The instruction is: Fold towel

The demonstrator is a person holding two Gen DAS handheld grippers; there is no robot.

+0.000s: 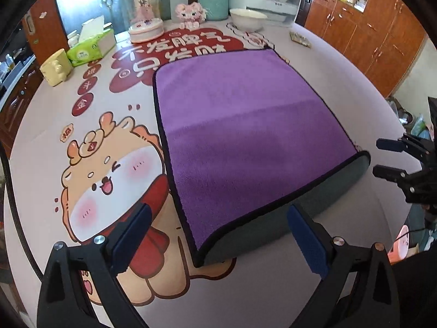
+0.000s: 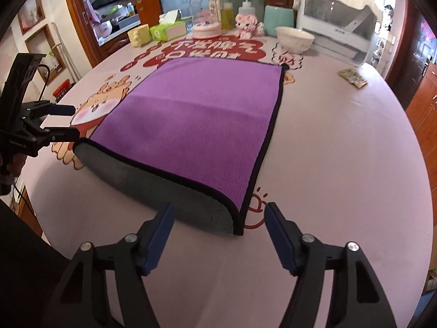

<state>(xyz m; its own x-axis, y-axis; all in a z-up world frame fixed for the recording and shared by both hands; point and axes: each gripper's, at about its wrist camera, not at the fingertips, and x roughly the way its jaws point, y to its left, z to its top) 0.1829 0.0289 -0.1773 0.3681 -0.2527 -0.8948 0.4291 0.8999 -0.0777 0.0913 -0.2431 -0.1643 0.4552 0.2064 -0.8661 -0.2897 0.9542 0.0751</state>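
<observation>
White Chinese characters on red tablecloth (image 1: 177, 54) patch, upside down; not legible.

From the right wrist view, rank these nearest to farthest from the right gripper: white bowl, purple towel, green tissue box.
Order from the right gripper, jaws open:
1. Purple towel: straight ahead, its folded grey edge just in front of the jaws.
2. White bowl: far side of the table, ahead and right.
3. Green tissue box: back edge, ahead and left, a bit beyond the bowl.

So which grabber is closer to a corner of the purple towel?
Probably right. The right gripper has the purple fleece towel's near corner between its open blue fingers. The left gripper is open too, but straddles the folded edge away from its corner.
</observation>
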